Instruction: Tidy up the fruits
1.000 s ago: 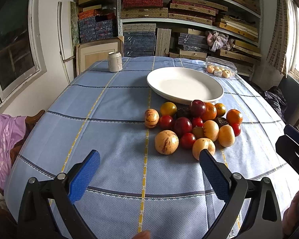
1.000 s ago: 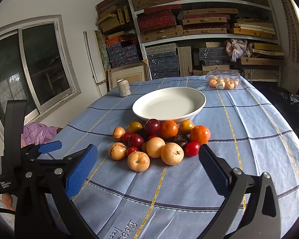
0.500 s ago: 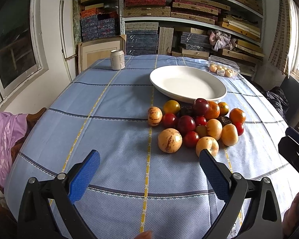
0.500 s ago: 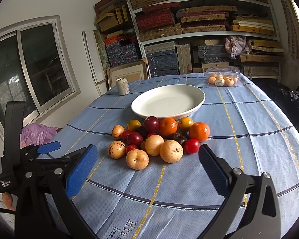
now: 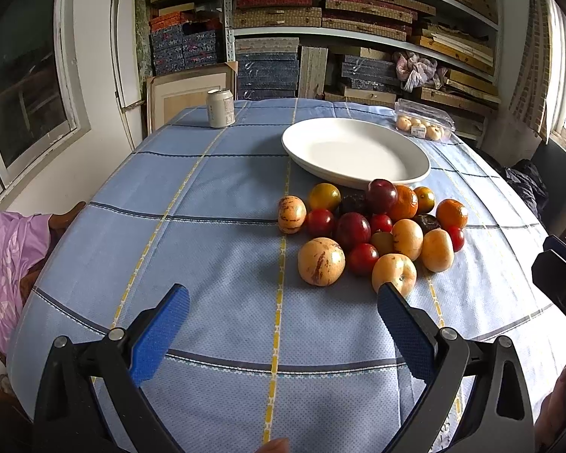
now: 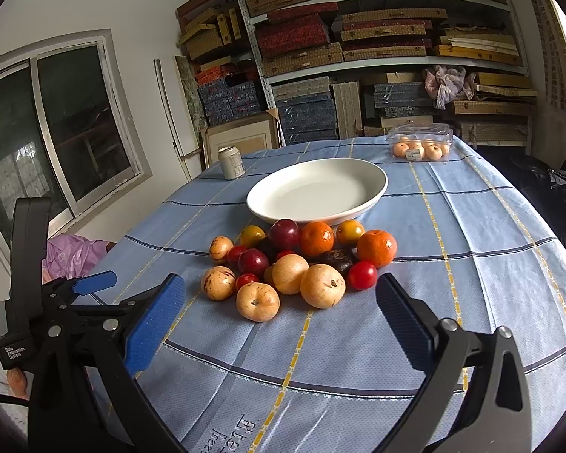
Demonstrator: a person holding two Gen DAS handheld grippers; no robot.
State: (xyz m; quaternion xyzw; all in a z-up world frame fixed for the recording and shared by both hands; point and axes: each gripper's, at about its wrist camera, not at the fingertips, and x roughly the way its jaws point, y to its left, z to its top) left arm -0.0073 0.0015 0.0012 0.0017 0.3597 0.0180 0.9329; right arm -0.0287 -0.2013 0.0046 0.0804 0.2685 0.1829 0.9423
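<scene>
A pile of several fruits (image 5: 373, 232) lies on the blue checked tablecloth: pale yellow round fruits, red tomatoes, dark plums and oranges. It also shows in the right wrist view (image 6: 298, 268). An empty white plate (image 5: 354, 153) stands just behind the pile, also seen in the right wrist view (image 6: 317, 192). My left gripper (image 5: 283, 298) is open and empty, above the cloth in front of the pile. My right gripper (image 6: 279, 294) is open and empty, its blue pads either side of the pile's near edge. The left gripper appears at the left of the right wrist view (image 6: 94, 283).
A drink can (image 5: 220, 107) stands at the table's far left. A clear plastic box of small fruits (image 5: 424, 124) sits at the far right. Shelves of stacked boxes (image 6: 358, 37) fill the wall behind. A window (image 6: 56, 128) and purple cloth (image 5: 7, 249) are at left.
Both grippers have moved a little forward toward the fruit pile, which looks slightly nearer. Both stay open and empty. The fruits and plate have not moved.
</scene>
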